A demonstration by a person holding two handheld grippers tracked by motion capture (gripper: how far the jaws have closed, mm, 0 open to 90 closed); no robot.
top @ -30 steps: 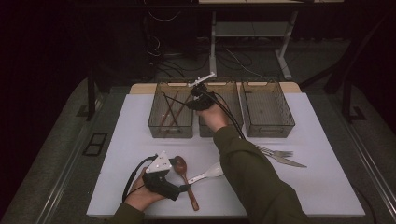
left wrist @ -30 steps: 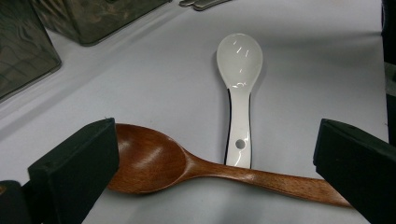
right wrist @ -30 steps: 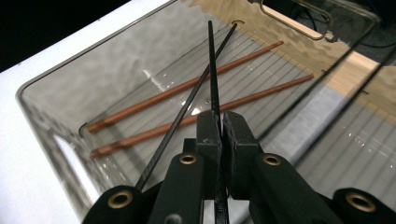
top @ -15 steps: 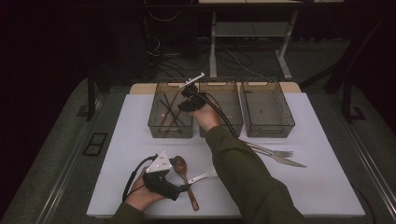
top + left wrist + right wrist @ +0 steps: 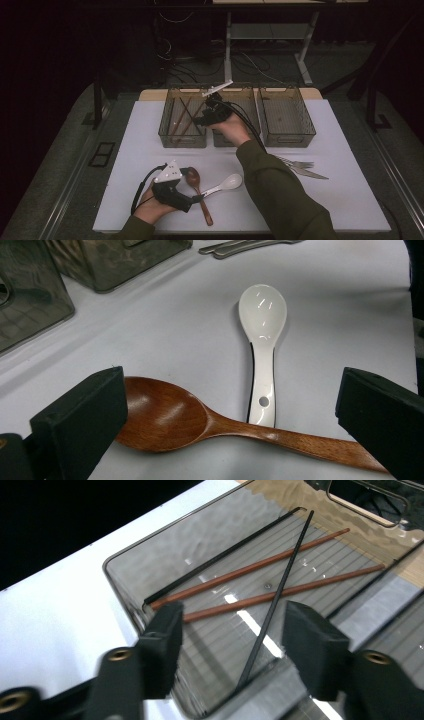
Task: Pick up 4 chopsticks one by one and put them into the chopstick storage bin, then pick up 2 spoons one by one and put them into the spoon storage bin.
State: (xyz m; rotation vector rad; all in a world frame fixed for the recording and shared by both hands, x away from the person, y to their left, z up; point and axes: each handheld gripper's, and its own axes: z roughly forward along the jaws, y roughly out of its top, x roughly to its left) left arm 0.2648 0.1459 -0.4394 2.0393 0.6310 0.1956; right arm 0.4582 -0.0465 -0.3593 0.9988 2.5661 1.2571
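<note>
My right gripper hovers over the left clear bin, by its right wall. Its jaws have just been opening and now stand open, touching nothing. Below them a black chopstick leans on the bin's near wall. Two brown chopsticks and another black one lie on the bin floor. My left gripper rests on the table near the front edge, open. A wooden spoon lies across between its jaws. A white spoon lies just beyond, its handle against the wooden one.
Two more clear bins, the middle bin and the right bin, stand in a row with the left one at the back of the white table. A fork and knife lie at the right. The person's right forearm crosses the table's middle.
The right hand shifted left over the left bin, then drew back a little towards the person. The left hand has stayed where it was.
</note>
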